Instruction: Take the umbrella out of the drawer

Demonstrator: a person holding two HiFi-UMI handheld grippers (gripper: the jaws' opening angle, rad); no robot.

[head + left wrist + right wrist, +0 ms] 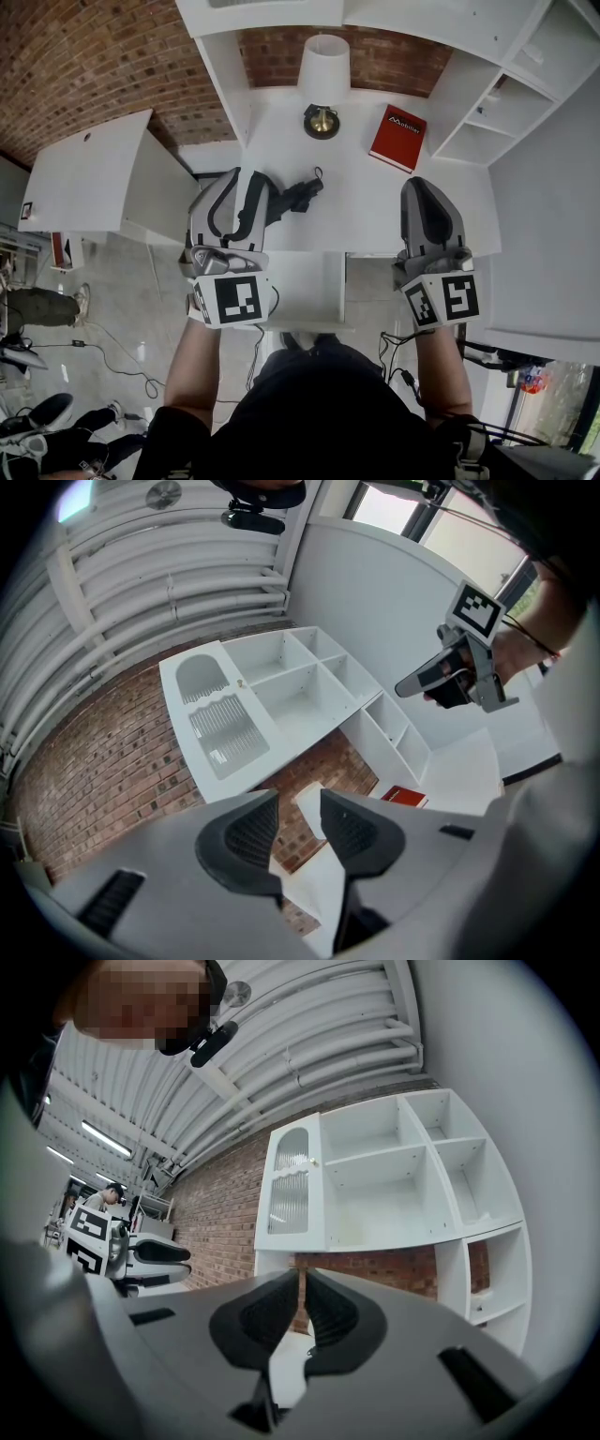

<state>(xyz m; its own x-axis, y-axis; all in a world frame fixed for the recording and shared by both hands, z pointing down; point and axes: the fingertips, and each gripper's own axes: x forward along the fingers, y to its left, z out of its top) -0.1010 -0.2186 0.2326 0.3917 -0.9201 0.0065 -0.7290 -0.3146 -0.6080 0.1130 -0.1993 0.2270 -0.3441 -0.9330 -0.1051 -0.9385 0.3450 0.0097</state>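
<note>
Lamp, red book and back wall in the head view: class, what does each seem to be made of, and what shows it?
Lamp shade: matt white, probably fabric or paper; no sheen.
Lamp base: shiny gold-toned metal, perhaps brass; bright glints.
Red book: smooth card or paper cover with white print.
Wall: rough red-brown brick with pale mortar lines.

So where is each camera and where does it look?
Head view: on the person's head, looking down at the desk; forearms, left hand-held gripper and right hand-held gripper show.
Left gripper view: rides the left hand-held gripper, facing the white shelves; own jaws show.
Right gripper view: rides the right one, facing those shelves; own jaws show.
Shared: both gripper views see the shelves.
</note>
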